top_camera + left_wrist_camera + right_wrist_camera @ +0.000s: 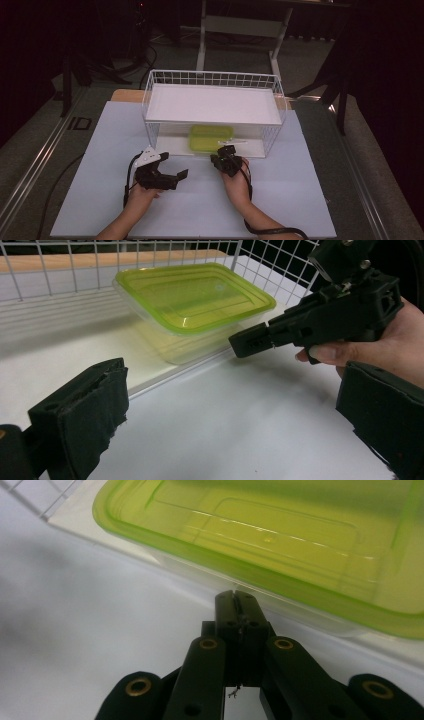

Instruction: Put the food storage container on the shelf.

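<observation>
I've brought my right gripper (235,597) pinched fully together, holding nothing, to the green-lidded container (280,545) on the wire basket's (150,95) lower shelf, probably to nudge it, left gripper (172,176) agape nearby

Both forearms enter from the bottom of the high view. Left hand (142,192) holds the left gripper (175,175) low over the table, pointing right and slightly forward, jaws wide apart, nothing between them. Right hand (239,182) holds the right gripper (222,152) pointing forward, jaws pressed together, tips empty. In the left gripper view, right gripper (245,342) sits ahead, closed.
</observation>
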The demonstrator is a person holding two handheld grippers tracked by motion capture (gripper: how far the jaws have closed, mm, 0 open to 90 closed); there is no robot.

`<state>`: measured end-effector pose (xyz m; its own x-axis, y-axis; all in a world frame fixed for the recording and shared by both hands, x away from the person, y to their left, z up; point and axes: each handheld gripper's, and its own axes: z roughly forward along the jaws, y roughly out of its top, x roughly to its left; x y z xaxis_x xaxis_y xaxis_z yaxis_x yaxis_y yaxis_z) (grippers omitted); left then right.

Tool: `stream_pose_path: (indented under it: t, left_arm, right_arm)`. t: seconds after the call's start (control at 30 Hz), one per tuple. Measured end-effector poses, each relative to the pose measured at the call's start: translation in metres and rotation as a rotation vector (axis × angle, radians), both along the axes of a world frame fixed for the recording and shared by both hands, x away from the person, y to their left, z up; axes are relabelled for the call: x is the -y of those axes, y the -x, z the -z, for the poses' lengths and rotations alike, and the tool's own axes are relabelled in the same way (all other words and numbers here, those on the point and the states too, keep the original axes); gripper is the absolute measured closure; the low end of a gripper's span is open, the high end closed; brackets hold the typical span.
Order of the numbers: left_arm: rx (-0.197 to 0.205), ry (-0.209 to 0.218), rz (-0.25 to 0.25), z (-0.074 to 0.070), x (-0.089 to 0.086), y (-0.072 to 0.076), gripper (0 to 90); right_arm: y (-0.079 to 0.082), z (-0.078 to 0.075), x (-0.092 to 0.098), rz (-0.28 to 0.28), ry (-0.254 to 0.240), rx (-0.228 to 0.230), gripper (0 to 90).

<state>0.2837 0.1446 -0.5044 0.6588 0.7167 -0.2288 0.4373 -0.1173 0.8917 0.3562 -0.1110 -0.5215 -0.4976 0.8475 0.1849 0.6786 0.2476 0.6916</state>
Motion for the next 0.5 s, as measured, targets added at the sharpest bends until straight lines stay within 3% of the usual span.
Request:
stream_pose_path:
  t: [0.5]
  left_arm:
    - [-0.009, -0.004, 0.002, 0.004, 0.000, 0.000, 1.3]
  right_arm:
    - [-0.033, 0.004, -0.006, 0.054, -0.012, 0.017, 89.9]
